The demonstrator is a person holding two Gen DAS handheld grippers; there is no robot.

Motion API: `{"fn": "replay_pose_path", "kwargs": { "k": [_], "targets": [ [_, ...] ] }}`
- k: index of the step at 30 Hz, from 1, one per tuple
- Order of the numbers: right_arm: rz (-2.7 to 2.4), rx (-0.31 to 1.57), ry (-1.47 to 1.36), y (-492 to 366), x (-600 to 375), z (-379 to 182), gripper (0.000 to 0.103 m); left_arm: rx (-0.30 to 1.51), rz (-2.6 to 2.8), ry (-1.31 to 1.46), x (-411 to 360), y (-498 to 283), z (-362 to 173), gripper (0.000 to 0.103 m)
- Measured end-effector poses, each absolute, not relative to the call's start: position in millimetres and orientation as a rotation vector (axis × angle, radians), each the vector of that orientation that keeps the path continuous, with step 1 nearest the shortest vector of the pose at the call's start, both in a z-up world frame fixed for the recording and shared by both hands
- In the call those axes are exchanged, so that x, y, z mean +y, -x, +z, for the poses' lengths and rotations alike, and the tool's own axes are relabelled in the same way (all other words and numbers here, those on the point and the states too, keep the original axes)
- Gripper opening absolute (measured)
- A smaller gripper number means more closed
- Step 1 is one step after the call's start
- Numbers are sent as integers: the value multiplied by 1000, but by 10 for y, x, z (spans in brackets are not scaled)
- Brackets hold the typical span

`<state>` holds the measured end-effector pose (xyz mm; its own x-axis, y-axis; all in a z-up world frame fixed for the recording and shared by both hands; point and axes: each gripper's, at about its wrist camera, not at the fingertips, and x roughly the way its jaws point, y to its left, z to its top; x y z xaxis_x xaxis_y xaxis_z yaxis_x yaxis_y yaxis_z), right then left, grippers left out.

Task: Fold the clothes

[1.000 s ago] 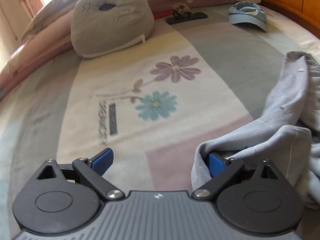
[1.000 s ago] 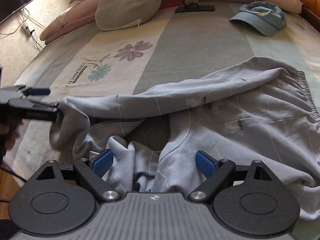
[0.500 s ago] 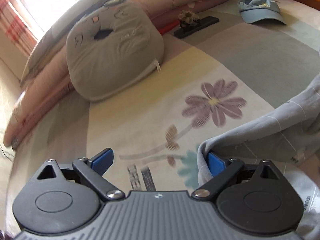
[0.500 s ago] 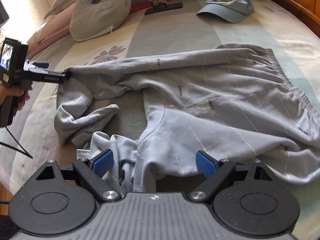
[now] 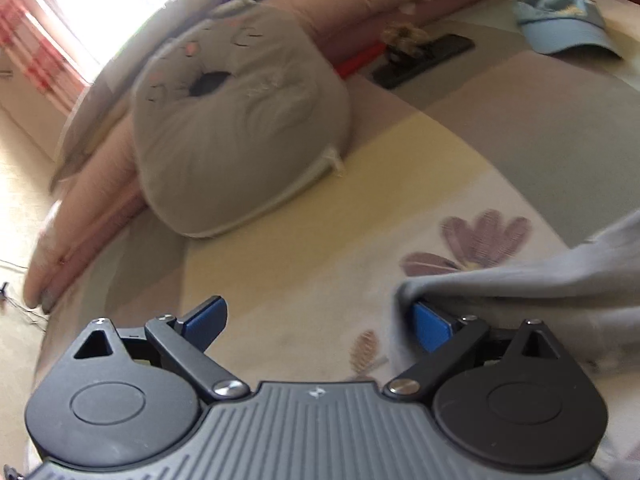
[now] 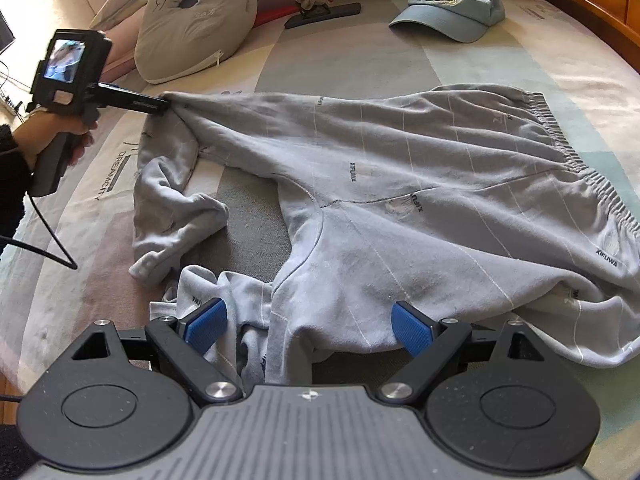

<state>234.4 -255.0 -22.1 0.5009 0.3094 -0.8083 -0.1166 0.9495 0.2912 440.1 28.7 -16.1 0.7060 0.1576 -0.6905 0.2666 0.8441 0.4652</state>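
While the grey trousers lie spread on the bed, the left gripper stands wide apart, cloth draped over one finger; the right gripper gapes above the crumpled leg.

Bed fills room, spread in pale blocks: grey, cream, pink, green, flower print. Round grey cushion near head, against long pink bolster. Blue cap lies far side. Orange wood frame edges bed. Bright window behind, red-checked curtain beside it. Beige floor, cables trailing.
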Motion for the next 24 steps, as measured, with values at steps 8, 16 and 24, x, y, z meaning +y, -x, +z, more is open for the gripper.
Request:
{"fn": "replay_pose_path", "kwargs": {
  "k": [8,16,24],
  "targets": [
    [295,976,-233,-2347,-2623,-111,93,843,-200,-467,175,-3887,8,97],
    [351,938,-259,-2434,-2679,-56,94,881,-261,-336,-224,-3485,62,99],
    [343,910,-287,-2348,-2836,-55,94,961,-200,-456,-627,-3382,-289,99]
  ]
}}
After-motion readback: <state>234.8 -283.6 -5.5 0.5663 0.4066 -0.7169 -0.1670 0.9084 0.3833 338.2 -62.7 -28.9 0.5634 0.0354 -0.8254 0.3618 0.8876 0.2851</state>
